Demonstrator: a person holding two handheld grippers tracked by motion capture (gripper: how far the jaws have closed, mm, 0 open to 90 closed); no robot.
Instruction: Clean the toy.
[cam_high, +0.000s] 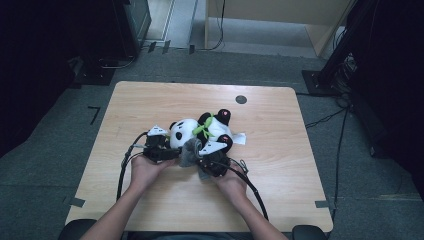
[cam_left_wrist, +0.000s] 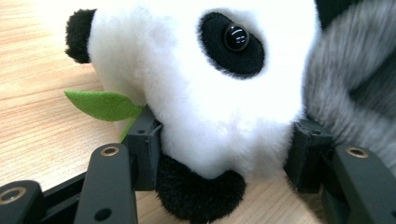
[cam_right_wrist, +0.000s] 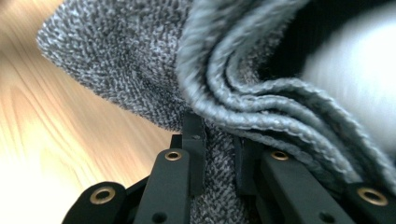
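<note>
We had the left gripper (cam_left_wrist: 224, 154) clamped around the plush panda (cam_left_wrist: 201, 79) head, soft and light between its jaws. Our right gripper (cam_right_wrist: 218, 154) pinched the grey knit cloth (cam_right_wrist: 140, 60), limp, best gripped by folds.

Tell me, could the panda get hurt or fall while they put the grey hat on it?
Maybe. The left gripper squeezes the panda's head at its soft sides, so the plush might slip out. The right gripper pinches just the knit edge of the grey hat, which could pull free or stretch. The green leaf sits beside one finger and might snag.
</note>
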